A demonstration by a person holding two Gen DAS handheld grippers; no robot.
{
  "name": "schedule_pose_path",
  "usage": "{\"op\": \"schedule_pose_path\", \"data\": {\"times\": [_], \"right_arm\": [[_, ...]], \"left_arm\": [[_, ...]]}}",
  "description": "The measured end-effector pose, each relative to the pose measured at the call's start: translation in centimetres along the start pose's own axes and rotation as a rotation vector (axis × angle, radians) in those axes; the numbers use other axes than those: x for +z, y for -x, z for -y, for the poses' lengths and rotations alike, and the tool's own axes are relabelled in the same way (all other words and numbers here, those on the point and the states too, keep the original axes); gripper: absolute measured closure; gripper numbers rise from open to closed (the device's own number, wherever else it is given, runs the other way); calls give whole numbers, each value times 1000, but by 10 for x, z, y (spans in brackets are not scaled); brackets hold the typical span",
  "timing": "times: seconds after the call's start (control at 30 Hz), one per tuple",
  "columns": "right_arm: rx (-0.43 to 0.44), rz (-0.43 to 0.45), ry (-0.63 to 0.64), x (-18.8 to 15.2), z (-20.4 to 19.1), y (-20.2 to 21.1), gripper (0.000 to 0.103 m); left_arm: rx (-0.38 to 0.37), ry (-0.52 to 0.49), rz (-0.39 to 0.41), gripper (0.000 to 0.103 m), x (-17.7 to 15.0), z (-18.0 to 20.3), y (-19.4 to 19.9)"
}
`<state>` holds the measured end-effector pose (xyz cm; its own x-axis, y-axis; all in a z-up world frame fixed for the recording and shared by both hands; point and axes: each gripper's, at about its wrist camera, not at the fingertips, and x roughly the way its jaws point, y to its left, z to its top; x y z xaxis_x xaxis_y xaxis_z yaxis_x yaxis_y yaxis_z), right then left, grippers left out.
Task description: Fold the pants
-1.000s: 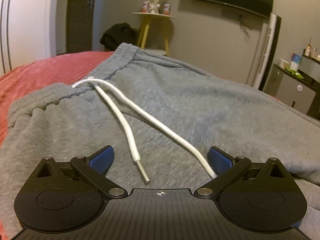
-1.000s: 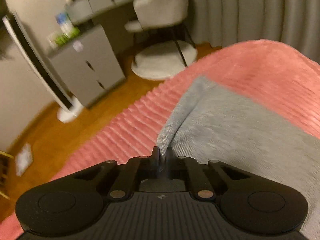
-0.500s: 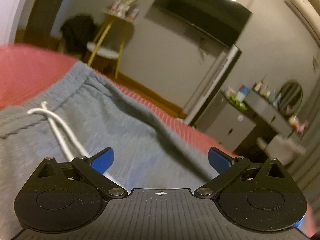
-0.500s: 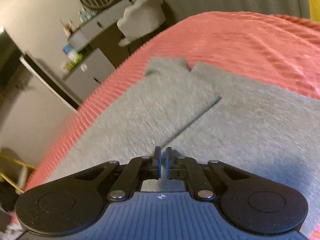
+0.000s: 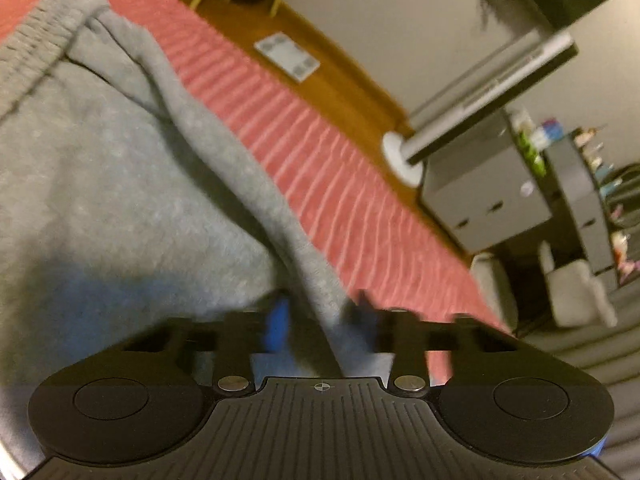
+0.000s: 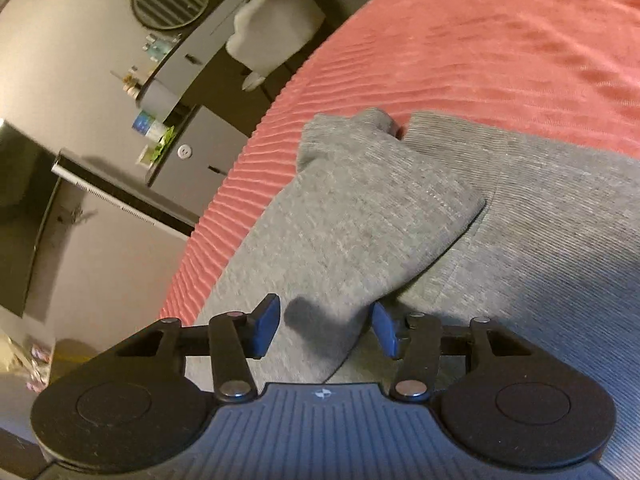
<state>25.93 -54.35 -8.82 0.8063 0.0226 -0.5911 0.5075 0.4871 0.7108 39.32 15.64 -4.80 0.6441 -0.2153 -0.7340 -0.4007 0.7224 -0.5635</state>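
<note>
L gripper (image 5: pixel 320 320) low, nipping pants (image 5: pixel 120 184) edge fold; R gripper (image 6: pixel 326 328) fingers spread over leg.

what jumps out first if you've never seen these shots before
The grey pants spread over the ribbed pink bedspread, one leg folded across the other. Low in the left wrist view, the left gripper straddles a raised ridge of the pants' edge; the right gripper hangs open over the folded leg.
</note>
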Motion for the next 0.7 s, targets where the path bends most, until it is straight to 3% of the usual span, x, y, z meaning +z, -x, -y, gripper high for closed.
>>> {"op": "schedule_pose_path", "data": {"times": [0.07,0.13,0.23,0.3,0.33,0.37,0.43,0.5,0.53,0.6,0.7], "right_arm": [[-6,-4,-20,5,1,-4,83],[13,-15,-35,10,3,-6,93],[19,-33,-38,12,2,-7,93],[10,-52,-81,13,7,-4,83],[-1,-43,-102,10,10,0,70],[-15,-19,-112,8,12,2,64],[-8,-9,-123,4,13,-2,62],[14,-10,-143,4,10,-10,69],[14,-25,-147,7,6,-11,98],[52,-30,-119,14,-8,1,96],[138,43,-24,27,-26,53,96]], "left_arm": [[1,-34,18,90,-6,6,3],[6,-74,49,96,-14,11,14],[-31,-61,71,96,-18,12,36],[-66,-44,89,96,-22,12,57],[-76,-45,101,96,-26,13,66],[-79,-48,109,97,-28,15,72],[-83,-46,125,97,-32,18,85],[-99,-27,147,97,-35,22,101],[-117,-20,162,97,-37,23,111],[-169,-18,186,97,-43,24,138],[-264,-48,231,97,-69,17,191]]}}
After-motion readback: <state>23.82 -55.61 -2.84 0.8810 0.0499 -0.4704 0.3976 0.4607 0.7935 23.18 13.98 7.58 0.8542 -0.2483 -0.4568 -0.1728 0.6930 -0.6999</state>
